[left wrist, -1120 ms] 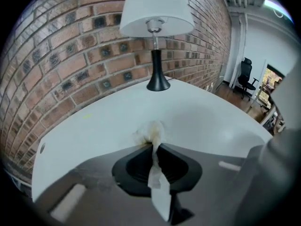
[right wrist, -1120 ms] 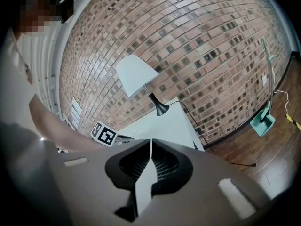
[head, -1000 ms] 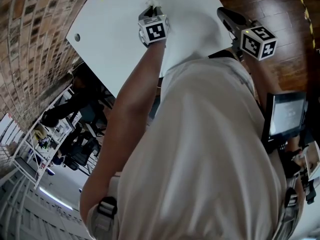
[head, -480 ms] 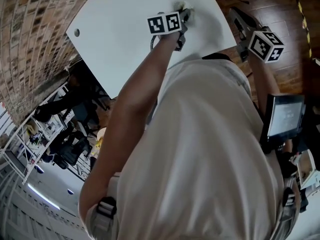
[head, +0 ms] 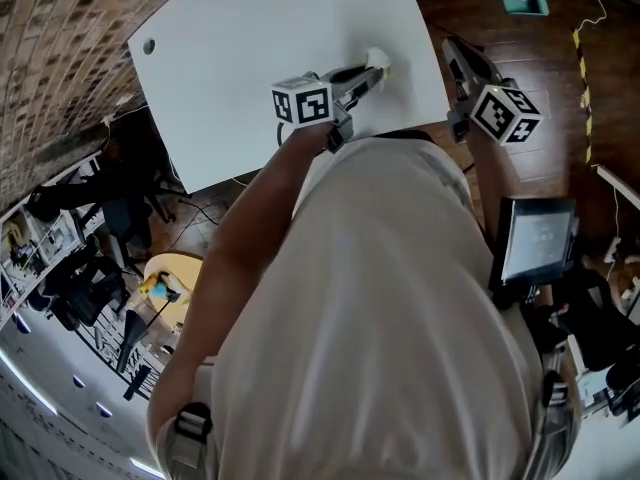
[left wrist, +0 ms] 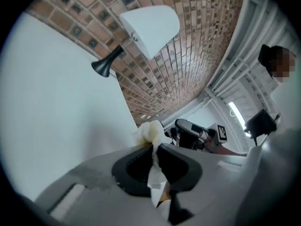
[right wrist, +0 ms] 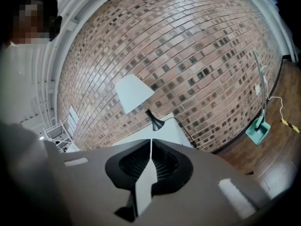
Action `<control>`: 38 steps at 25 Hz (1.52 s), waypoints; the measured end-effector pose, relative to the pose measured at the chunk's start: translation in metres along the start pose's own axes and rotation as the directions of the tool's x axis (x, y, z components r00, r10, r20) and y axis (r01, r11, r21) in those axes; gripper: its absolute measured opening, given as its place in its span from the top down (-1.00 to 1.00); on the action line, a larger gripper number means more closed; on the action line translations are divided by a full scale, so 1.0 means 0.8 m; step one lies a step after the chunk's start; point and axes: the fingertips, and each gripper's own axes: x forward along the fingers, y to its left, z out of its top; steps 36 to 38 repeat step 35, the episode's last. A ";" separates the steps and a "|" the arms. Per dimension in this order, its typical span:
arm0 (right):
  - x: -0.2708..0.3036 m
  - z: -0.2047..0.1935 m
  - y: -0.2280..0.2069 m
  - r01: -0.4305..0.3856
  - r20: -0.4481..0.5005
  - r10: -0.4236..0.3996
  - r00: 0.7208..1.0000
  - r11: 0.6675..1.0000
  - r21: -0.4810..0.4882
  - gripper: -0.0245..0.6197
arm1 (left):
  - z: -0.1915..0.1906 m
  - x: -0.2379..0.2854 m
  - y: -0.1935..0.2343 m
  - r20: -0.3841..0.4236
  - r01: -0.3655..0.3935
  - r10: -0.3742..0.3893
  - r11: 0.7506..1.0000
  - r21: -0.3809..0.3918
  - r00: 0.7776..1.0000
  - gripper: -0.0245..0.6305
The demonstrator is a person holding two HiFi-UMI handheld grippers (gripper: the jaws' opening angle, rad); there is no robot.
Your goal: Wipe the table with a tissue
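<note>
Left gripper view shows the left gripper (left wrist: pixel 153 149) jaws clenched on the tissue (left wrist: pixel 148 132), a soft, light, easily torn wad over the white surface (left wrist: pixel 56 102), best pinched mid-bunch; right gripper (right wrist: pixel 150 145) jaws closed, empty.

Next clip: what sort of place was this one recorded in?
Probably an indoor office or studio-type workspace, though I can't tell which. A brick wall rises above a wooden floor. There is a white table, a lamp, and what look like office chairs off to one side.
</note>
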 end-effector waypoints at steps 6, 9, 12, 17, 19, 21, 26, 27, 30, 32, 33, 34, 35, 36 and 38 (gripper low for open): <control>0.035 -0.030 0.075 -0.180 -0.094 0.175 0.980 0.983 -0.045 0.88 | 0.019 -0.100 0.029 0.217 -0.201 0.171 0.972 0.122 0.961 0.82; 0.051 -0.052 0.125 -0.287 -0.157 0.274 0.949 0.955 -0.069 0.88 | 0.020 -0.151 0.039 0.307 -0.307 0.251 0.940 0.148 0.918 0.82; 0.058 -0.074 0.179 -0.387 -0.212 0.358 0.909 0.915 -0.116 0.88 | 0.011 -0.198 0.040 0.381 -0.362 0.285 0.920 0.147 0.879 0.82; 0.055 -0.105 0.244 -0.529 -0.321 0.456 0.830 0.825 -0.199 0.88 | -0.009 -0.252 0.034 0.468 -0.415 0.321 0.903 0.110 0.823 0.82; 0.050 -0.111 0.254 -0.563 -0.343 0.480 0.807 0.802 -0.201 0.88 | -0.018 -0.259 0.029 0.481 -0.431 0.334 0.896 0.104 0.810 0.82; 0.045 -0.119 0.264 -0.585 -0.364 0.493 0.790 0.784 -0.207 0.88 | -0.030 -0.265 0.024 0.488 -0.446 0.343 0.889 0.108 0.803 0.82; 0.029 -0.170 0.304 -0.610 -0.408 0.494 0.768 0.759 -0.228 0.88 | -0.078 -0.306 0.018 0.492 -0.454 0.340 0.881 0.130 0.801 0.82; 0.027 -0.176 0.306 -0.610 -0.412 0.493 0.766 0.759 -0.226 0.88 | -0.084 -0.308 0.018 0.489 -0.455 0.343 0.881 0.128 0.802 0.82; 0.024 -0.183 0.307 -0.610 -0.415 0.495 0.763 0.763 -0.213 0.88 | -0.091 -0.309 0.020 0.484 -0.459 0.351 0.880 0.121 0.801 0.82; 0.024 -0.184 0.307 -0.612 -0.417 0.497 0.761 0.762 -0.209 0.88 | -0.091 -0.308 0.019 0.482 -0.458 0.350 0.880 0.124 0.803 0.82; 0.024 -0.185 0.307 -0.613 -0.417 0.498 0.760 0.762 -0.208 0.88 | -0.091 -0.308 0.018 0.481 -0.457 0.349 0.880 0.127 0.805 0.82; 0.023 -0.185 0.307 -0.614 -0.418 0.498 0.760 0.762 -0.207 0.88 | -0.091 -0.307 0.017 0.479 -0.457 0.348 0.880 0.130 0.806 0.82; 0.022 -0.186 0.306 -0.614 -0.419 0.499 0.759 0.762 -0.206 0.88 | -0.091 -0.307 0.016 0.478 -0.456 0.347 0.880 0.132 0.807 0.82; 0.022 -0.186 0.306 -0.614 -0.419 0.499 0.759 0.762 -0.206 0.88 | -0.091 -0.307 0.016 0.478 -0.456 0.347 0.880 0.132 0.807 0.82; 0.022 -0.186 0.306 -0.614 -0.419 0.499 0.759 0.762 -0.206 0.88 | -0.091 -0.307 0.016 0.478 -0.456 0.347 0.880 0.132 0.807 0.82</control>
